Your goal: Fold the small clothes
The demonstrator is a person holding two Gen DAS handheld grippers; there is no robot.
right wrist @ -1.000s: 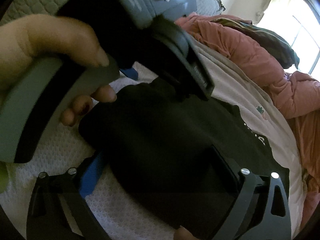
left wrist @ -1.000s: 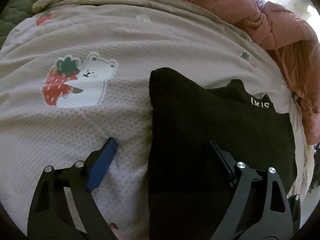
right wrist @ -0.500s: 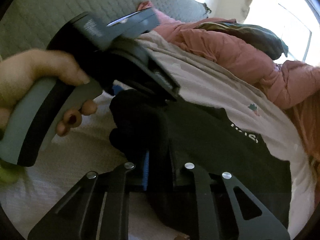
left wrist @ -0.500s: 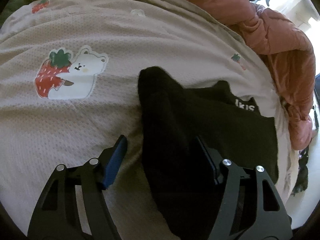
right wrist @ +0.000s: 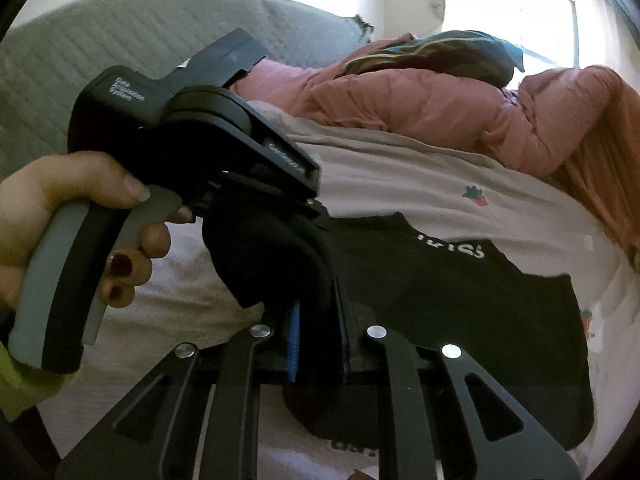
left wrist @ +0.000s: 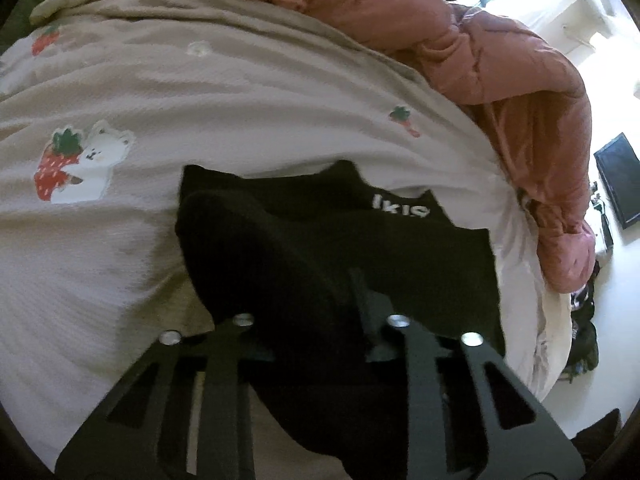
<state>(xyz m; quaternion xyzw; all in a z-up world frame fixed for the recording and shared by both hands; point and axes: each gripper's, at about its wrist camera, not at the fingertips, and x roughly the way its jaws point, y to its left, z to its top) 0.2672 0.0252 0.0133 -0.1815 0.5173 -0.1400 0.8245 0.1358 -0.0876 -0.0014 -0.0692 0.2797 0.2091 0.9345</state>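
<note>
A small black garment [left wrist: 400, 248] with white lettering lies on a beige bedspread [left wrist: 200, 92] with strawberry and bear prints. My left gripper [left wrist: 316, 300] is shut on the garment's raised left edge. My right gripper [right wrist: 316, 320] is shut on the same black fold [right wrist: 280, 256], a blue pad [right wrist: 295, 344] showing beside the cloth. The left gripper's body [right wrist: 168, 128] and the hand holding it fill the left of the right wrist view, close above the fold. The rest of the garment [right wrist: 460, 292] lies flat to the right.
A pink quilted duvet [left wrist: 500, 72] is bunched along the far and right side of the bed. A grey quilted headboard or cushion [right wrist: 120, 36] stands behind. The bed's right edge [left wrist: 548, 360] drops to a bright floor with dark items.
Both grippers have closed on the garment's left edge and lifted it off the bedspread into a raised fold. The left gripper was open a moment ago.
</note>
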